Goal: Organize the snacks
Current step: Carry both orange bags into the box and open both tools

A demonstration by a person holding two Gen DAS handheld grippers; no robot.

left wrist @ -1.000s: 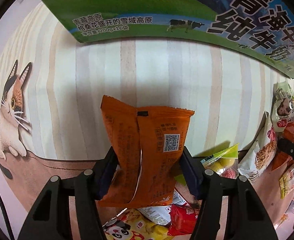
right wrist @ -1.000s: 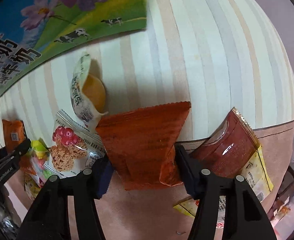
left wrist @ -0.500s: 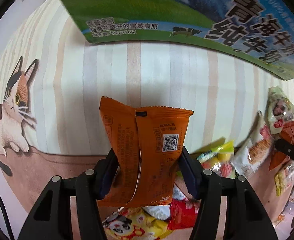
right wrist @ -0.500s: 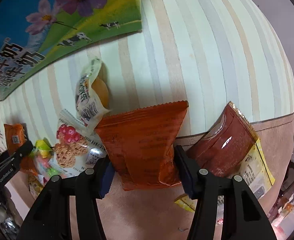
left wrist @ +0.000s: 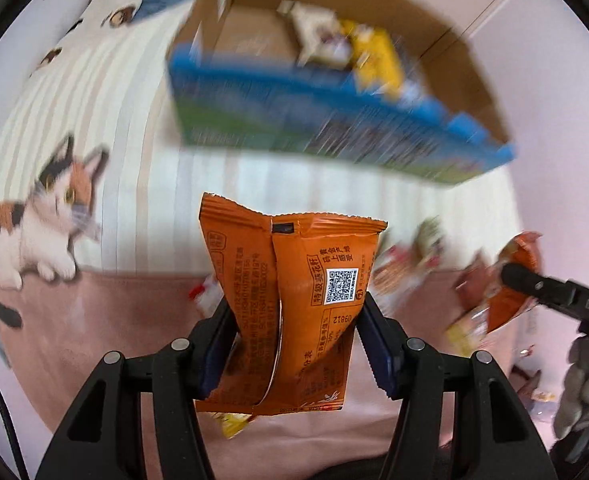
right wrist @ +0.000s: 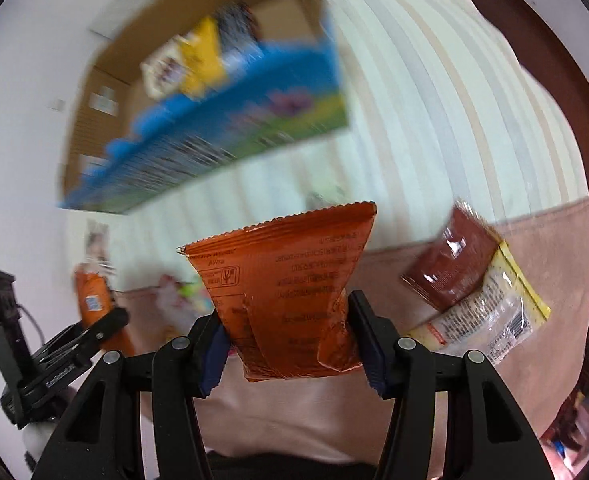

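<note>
Above a striped bedsheet (left wrist: 106, 128), an orange packet (left wrist: 294, 312) is gripped upright by the left gripper (left wrist: 294, 344); its fingers (left wrist: 218, 344) are pressed into both sides of the packet, which is creased between them; a QR code is seen on its near face. In the right-wrist view, a darker orange packet (right wrist: 290, 292) is pinched the same way by the right gripper (right wrist: 288, 350); its fingers (right wrist: 368, 344) are closed narrow on the lower half, and the serrated top edge stands free above. Both packets are held clear of the bed. Behind them, an open carton (left wrist: 334, 120) with blue and green printed sides is seen, blurred; yellow and white packets lie inside it. On the sheet a cat print (left wrist: 42, 220) is noted at left. On the pink part of the bed, a brown packet (right wrist: 452, 256) lies overlapping a clear packet (right wrist: 482, 320) to the right of the right gripper; the two are touching. More loose snacks (left wrist: 406, 268) are scattered between the two grippers, too blurred to be told apart. The right gripper with its packet is seen at the right edge of the left-wrist view; a gloved hand (left wrist: 586, 384) is visible below it.
</note>
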